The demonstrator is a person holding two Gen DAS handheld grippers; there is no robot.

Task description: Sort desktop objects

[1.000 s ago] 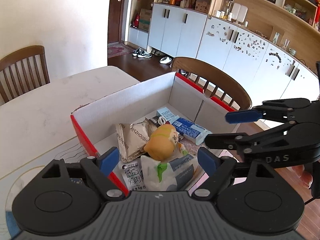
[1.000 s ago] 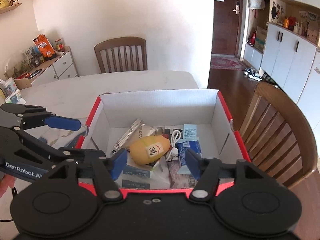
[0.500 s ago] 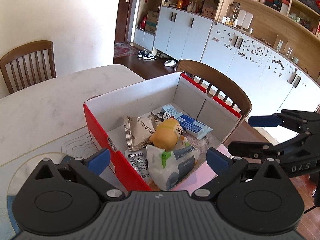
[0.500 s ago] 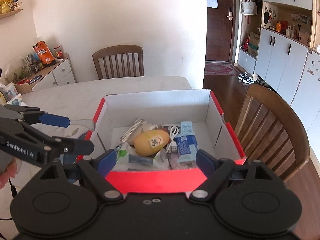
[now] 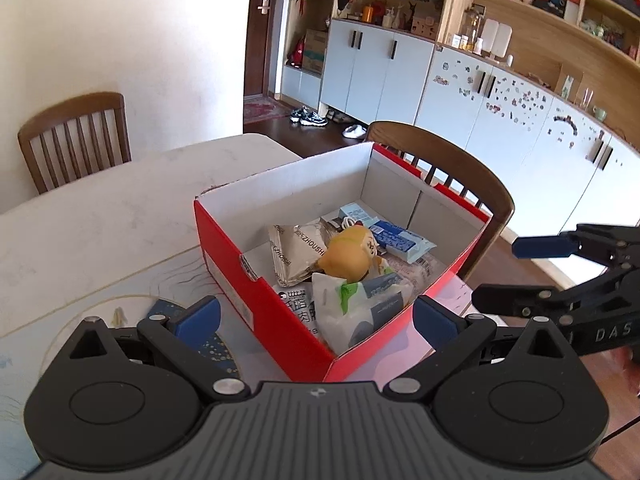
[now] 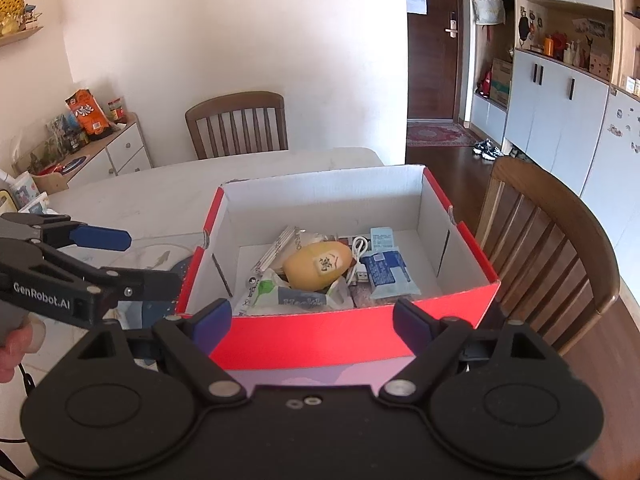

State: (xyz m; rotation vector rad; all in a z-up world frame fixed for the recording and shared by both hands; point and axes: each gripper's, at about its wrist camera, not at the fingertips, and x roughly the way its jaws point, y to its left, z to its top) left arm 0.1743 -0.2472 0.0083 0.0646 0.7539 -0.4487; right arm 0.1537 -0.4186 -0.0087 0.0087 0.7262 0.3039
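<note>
Red cardboard box w/ white inside sits on the pale marble-look table, near its edge by a brown wooden slat-back chair. Box is open-topped, contents piled at the near end – far end shows bare floor. On top, roughly centre: yellow egg-shaped plush w/ a printed patch. Just right of it, touching, a white USB cable, then a blue-and-white wrapped packet w/ a pale blue packet behind. Left of the plush, a silver foil snack pouch, tilted. In front, a white plastic bag w/ green print leans on the near wall; what's under it can't be made out.

Left gripper, blue pads, jaws wide & holding nothing, spans the box's corner from outside. Right gripper – jaws likewise wide, empty – faces the red front wall. A blue patterned mat lies on the table just left of the box.
</note>
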